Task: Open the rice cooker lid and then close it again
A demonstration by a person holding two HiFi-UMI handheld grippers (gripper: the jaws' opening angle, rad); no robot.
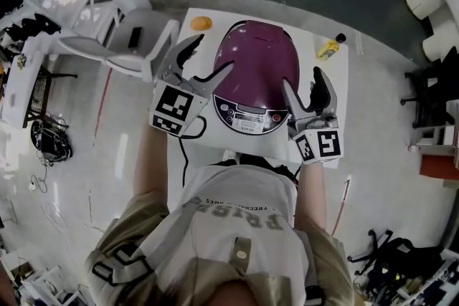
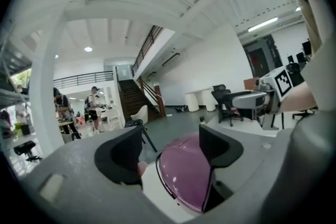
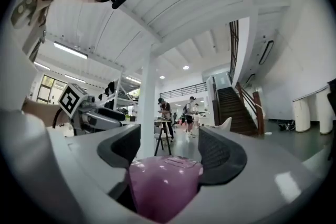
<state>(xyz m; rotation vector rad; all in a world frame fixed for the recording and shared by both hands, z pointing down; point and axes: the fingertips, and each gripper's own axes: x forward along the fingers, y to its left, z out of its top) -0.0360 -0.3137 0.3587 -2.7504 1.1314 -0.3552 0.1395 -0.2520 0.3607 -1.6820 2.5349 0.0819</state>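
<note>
A purple rice cooker [image 1: 254, 57] sits in the middle of a white table [image 1: 337, 82], and its lid is down. The gray panel with buttons [image 1: 247, 117] is on the cooker's 6 o'clock side, the side close to the person. The left gripper [image 1: 215, 52] is at the cooker's 9 o'clock side, and its inner finger is right against the round purple wall. The right gripper [image 1: 303, 79] is at about 4 o'clock of the cooker, just beside it. In the left gripper view, the left gripper [image 2: 170, 136] has its two jaws wide apart, and the purple cooker [image 2: 186, 176] shows low in the gap, but the jaws do not squeeze it. In the right gripper view, the right gripper [image 3: 169, 136] is open too, and the cooker [image 3: 163, 186] sits low between its jaws with nothing pinched. A small orange thing [image 1: 201, 23] lies on the table at 11 o'clock of the cooker. A yellow bottle [image 1: 329, 48] with a dark cap lies at 2 o'clock. A black cord [image 1: 185, 154] hangs off the table edge at 7 o'clock. A white chair [image 1: 122, 46] stands off the table at 9 o'clock.
</note>
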